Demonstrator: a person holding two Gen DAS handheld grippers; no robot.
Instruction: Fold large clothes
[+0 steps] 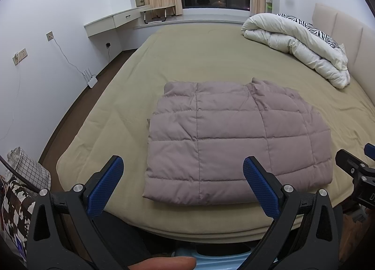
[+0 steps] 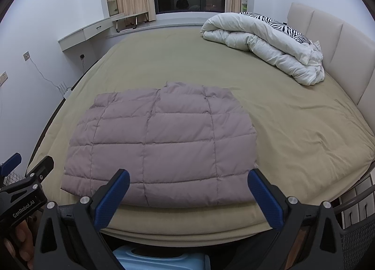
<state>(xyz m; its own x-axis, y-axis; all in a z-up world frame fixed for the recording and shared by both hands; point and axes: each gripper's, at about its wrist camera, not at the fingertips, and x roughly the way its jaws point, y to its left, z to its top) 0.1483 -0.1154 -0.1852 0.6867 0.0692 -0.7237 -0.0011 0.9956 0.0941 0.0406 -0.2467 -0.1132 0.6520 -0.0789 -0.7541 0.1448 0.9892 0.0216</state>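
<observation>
A mauve quilted padded garment (image 1: 232, 143) lies folded into a flat rectangle near the front edge of the bed; it also shows in the right wrist view (image 2: 161, 145). My left gripper (image 1: 182, 166) is open and empty, held just in front of and above the garment's near edge. My right gripper (image 2: 188, 179) is open and empty, also just short of the near edge. Each gripper shows at the edge of the other's view, the right one (image 1: 356, 171) and the left one (image 2: 25, 176).
The bed has an olive sheet (image 1: 211, 54) and a beige headboard (image 2: 328, 35) on the right. A rolled white duvet (image 2: 262, 45) with a zebra pillow lies at the far right. A checked basket (image 1: 28, 171) stands on the floor at left. A wire basket (image 2: 358, 230) is at right.
</observation>
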